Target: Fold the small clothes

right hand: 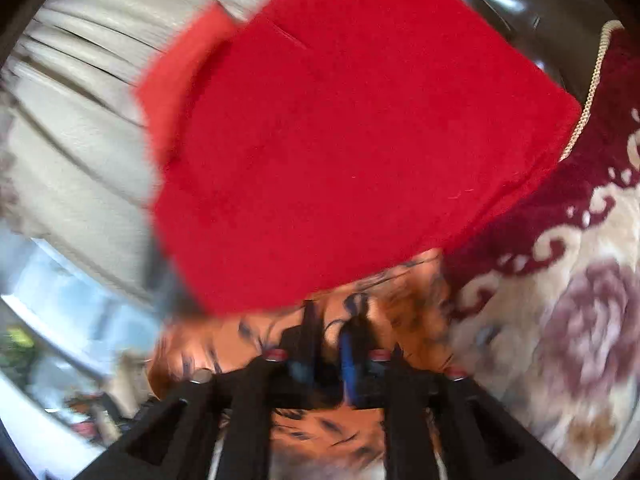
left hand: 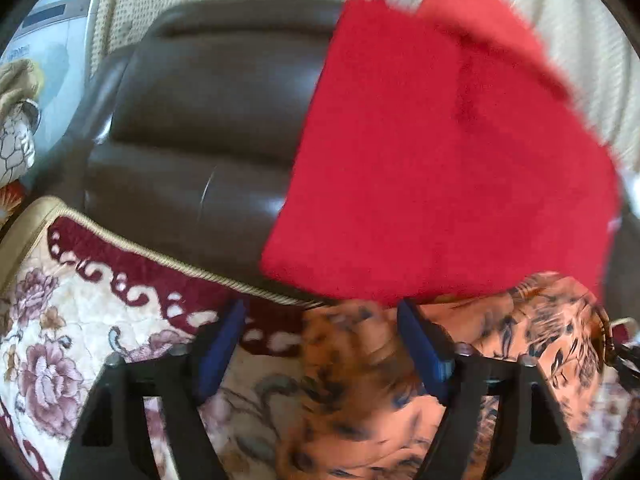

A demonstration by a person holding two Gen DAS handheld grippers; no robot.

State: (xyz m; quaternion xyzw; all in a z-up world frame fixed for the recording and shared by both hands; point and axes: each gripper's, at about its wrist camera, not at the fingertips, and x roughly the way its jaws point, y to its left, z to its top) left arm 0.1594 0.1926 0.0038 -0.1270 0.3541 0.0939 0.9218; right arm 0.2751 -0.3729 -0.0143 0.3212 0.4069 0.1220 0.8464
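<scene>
Clothes are seen on a floral bedspread (left hand: 52, 344): an orange patterned garment (left hand: 360, 392) lies below a folded red cloth (left hand: 440, 168). The left gripper (left hand: 320, 316) is held with its blue-padded fingers (left hand: 222, 344) spread wide over the orange garment, nothing being gripped between them. The right gripper (right hand: 330, 332) is seen with its fingers (right hand: 348, 356) drawn narrow, orange fabric apparently pinched between them, though blur prevents certainty. A dark brown leather headboard (left hand: 200, 120) is seen beyond the bedspread, and pale curtains (right hand: 80, 120) behind it.
</scene>
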